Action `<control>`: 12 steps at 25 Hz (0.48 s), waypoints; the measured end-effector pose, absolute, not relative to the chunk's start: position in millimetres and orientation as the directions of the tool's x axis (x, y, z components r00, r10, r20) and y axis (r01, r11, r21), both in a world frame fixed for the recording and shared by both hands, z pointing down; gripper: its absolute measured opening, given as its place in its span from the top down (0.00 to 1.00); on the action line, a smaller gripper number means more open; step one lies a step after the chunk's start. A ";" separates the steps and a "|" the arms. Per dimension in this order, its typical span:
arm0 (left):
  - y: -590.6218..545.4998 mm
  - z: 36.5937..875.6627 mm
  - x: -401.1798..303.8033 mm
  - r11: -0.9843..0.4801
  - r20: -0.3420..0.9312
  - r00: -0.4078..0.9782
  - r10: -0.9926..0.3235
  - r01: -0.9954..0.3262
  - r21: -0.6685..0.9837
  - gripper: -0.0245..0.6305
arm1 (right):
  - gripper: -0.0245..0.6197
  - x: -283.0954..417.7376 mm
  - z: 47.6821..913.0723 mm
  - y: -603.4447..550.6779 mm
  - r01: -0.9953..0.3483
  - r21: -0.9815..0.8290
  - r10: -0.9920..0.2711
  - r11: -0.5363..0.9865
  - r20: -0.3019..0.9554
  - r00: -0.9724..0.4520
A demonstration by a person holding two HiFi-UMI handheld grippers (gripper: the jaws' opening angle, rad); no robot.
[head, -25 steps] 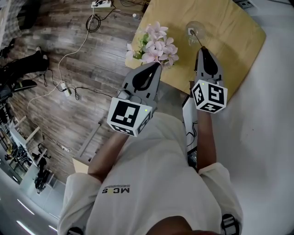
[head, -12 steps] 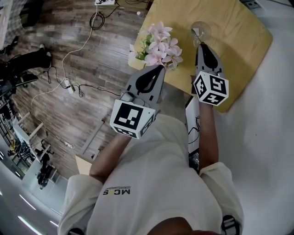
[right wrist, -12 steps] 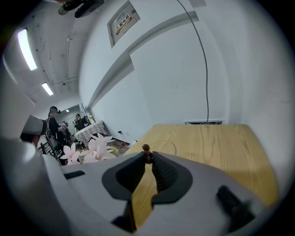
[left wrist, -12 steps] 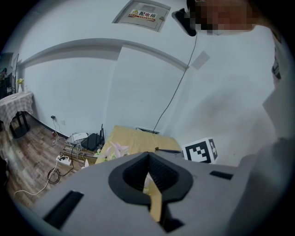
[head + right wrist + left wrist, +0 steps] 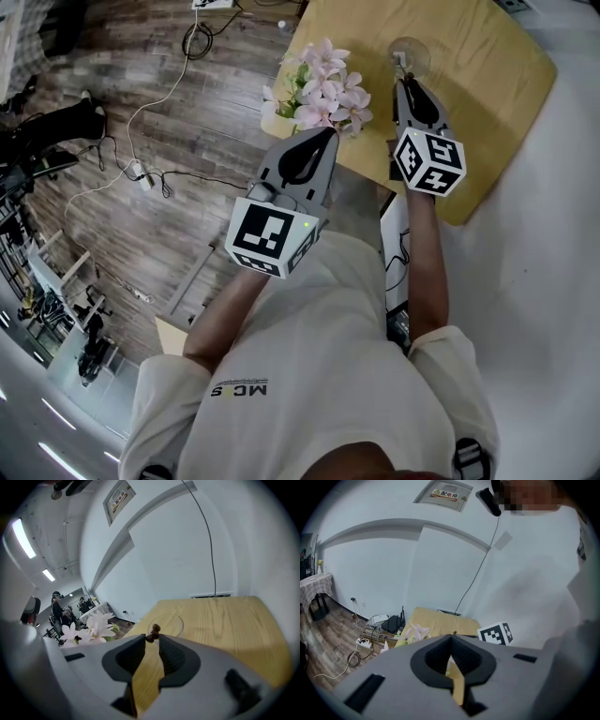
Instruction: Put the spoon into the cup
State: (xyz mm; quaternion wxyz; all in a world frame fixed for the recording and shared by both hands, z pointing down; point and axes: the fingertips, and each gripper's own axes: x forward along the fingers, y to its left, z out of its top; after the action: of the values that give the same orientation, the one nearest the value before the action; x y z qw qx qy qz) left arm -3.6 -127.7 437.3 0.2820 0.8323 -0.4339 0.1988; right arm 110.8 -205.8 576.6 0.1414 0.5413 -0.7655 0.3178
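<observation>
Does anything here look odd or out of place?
Nothing looks spilled or broken. The only loose ends: the flowers stand at the very edge of the table, and cables trail across the wooden floor.

My right hand-held gripper (image 5: 151, 637) has its jaws drawn nearly together, the tips pinching a small dark brown knobbed piece, the end of the spoon (image 5: 152, 630). Just past the tips, the clear round cup (image 5: 176, 620) stands on the pale wooden desk (image 5: 229, 625). Pink and white flowers (image 5: 91, 629) show at the left, beside the gripper's body. Behind the desk rises a white wall with a thin dark cable (image 5: 209, 536) running down it and a sign (image 5: 118, 498) high up
</observation>
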 end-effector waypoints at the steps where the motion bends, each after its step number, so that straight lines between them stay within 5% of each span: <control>1: -127.3 437.0 -3.5 -0.466 0.576 0.545 -0.610 -0.834 0.296 0.95 | 0.82 110.4 578.0 -203.7 -0.918 -0.332 -0.733 0.216 0.566 -0.377; 12: -118.6 432.7 6.0 -0.489 0.565 0.564 -0.602 -0.820 0.298 0.95 | 0.78 125.4 571.3 -191.6 -0.930 -0.294 -0.746 0.221 0.563 -0.355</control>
State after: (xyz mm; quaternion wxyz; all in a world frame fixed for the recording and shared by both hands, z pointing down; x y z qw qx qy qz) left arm 6.0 -118.6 432.7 0.2767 0.8400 -0.4232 0.1968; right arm 125.4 -191.6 571.3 0.1529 0.5469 -0.7662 0.3007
